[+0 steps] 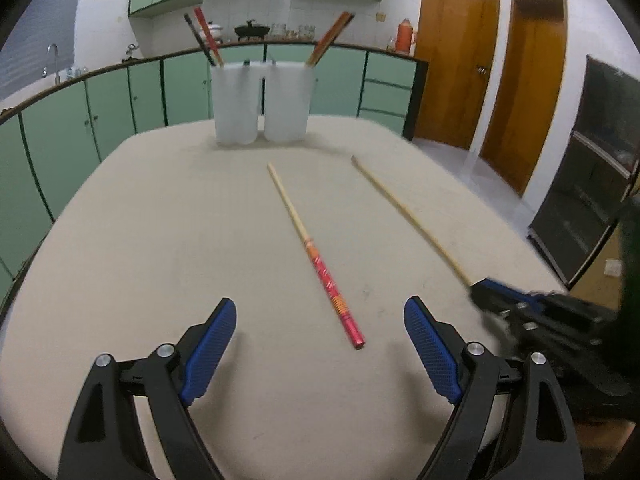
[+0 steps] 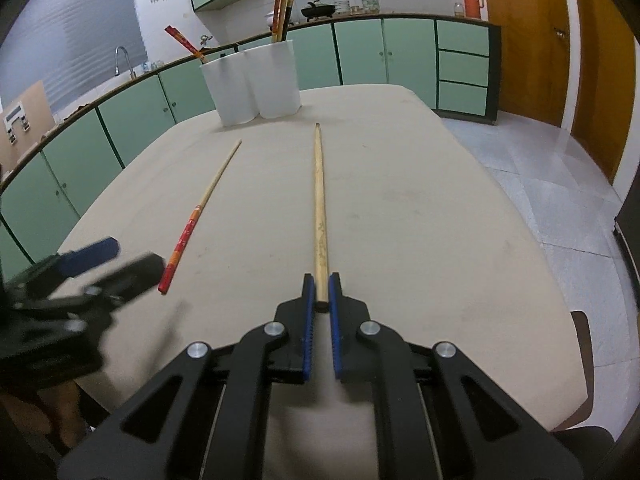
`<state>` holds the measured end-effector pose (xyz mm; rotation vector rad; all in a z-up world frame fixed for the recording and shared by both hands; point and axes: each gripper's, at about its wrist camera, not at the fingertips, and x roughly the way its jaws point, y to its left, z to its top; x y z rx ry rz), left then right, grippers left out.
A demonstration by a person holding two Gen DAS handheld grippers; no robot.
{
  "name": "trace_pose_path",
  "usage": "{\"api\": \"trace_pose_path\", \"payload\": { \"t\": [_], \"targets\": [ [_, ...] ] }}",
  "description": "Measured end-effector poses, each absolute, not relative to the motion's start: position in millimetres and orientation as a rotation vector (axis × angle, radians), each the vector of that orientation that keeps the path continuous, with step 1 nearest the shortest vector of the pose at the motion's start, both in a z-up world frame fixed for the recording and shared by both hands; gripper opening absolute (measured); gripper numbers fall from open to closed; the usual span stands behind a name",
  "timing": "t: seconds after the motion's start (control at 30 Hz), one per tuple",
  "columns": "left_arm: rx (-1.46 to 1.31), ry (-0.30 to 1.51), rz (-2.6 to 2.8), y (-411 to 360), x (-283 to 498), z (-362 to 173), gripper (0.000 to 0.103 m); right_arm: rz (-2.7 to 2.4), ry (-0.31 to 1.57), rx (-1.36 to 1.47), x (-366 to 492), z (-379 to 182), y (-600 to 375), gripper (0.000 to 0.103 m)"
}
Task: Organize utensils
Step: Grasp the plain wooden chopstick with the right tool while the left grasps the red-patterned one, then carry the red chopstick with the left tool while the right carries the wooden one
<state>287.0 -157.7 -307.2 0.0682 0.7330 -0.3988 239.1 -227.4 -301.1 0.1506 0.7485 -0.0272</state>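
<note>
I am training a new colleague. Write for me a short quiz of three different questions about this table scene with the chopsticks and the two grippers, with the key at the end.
1. True or false: the right gripper is shut on the plain wooden chopstick.
2. Multiple choice: the red-handled chopstick is
A) standing in a white holder
B) lying on the table, ahead of the open left gripper
C) held by the left gripper
3. Fill in: at the far end of the table stand ___ white holders with chopsticks in them.

Key: 1 true; 2 B; 3 two
</note>
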Motion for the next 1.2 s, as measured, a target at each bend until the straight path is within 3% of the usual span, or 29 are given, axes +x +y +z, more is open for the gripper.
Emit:
{"api": "trace_pose_path", "payload": {
  "t": [0.13, 0.2, 0.27, 0.3, 0.67, 0.73, 0.8, 0.87, 0.9, 0.93, 0.97, 1.0, 1.07, 1.2],
  "targets": [
    [0.101, 0.733, -0.361, -157, 290, -317, 0.062, -0.01, 0.749, 0.14, 240, -301, -223, 0.007],
    [0.104, 0.721, -0.36, -154, 291, -317, 0.032, -0.006, 0.748, 0.134, 241, -300, -221, 0.007],
    [0.087, 0.708, -0.364, -148, 292, -317, 0.009, -0.001, 0.748, 0.13, 242, -300, -220, 0.007],
    [0.085, 0.701, -0.357, -145, 293, -317, 0.006, 0.001, 0.748, 0.128, 243, -300, -218, 0.007],
    [0.04, 0.706, -0.227, -94, 272, -307, 0.006, 0.119, 0.746, 0.054, 245, -299, -182, 0.008],
    [0.073, 0.715, -0.23, -93, 268, -310, 0.015, 0.124, 0.744, 0.051, 244, -299, -180, 0.01],
    [0.084, 0.728, -0.235, -92, 270, -314, 0.038, 0.119, 0.745, 0.059, 243, -299, -181, 0.01],
    [0.092, 0.727, -0.238, -91, 274, -315, 0.048, 0.114, 0.745, 0.06, 242, -299, -182, 0.01],
    [0.099, 0.722, -0.241, -90, 276, -316, 0.048, 0.113, 0.744, 0.057, 242, -299, -181, 0.01],
    [0.102, 0.718, -0.25, -90, 276, -317, 0.048, 0.111, 0.744, 0.054, 243, -298, -181, 0.01],
    [0.102, 0.716, -0.256, -89, 276, -317, 0.041, 0.11, 0.743, 0.052, 243, -298, -180, 0.01],
    [0.094, 0.715, -0.27, -89, 276, -316, 0.022, 0.108, 0.745, 0.054, 244, -298, -180, 0.01],
    [0.087, 0.725, -0.286, -89, 277, -314, 0.006, 0.105, 0.752, 0.062, 246, -297, -181, 0.009],
    [0.043, 0.745, -0.306, -86, 273, -298, 0.006, 0.096, 0.754, 0.095, 242, -285, -185, 0.006]
  ]
}}
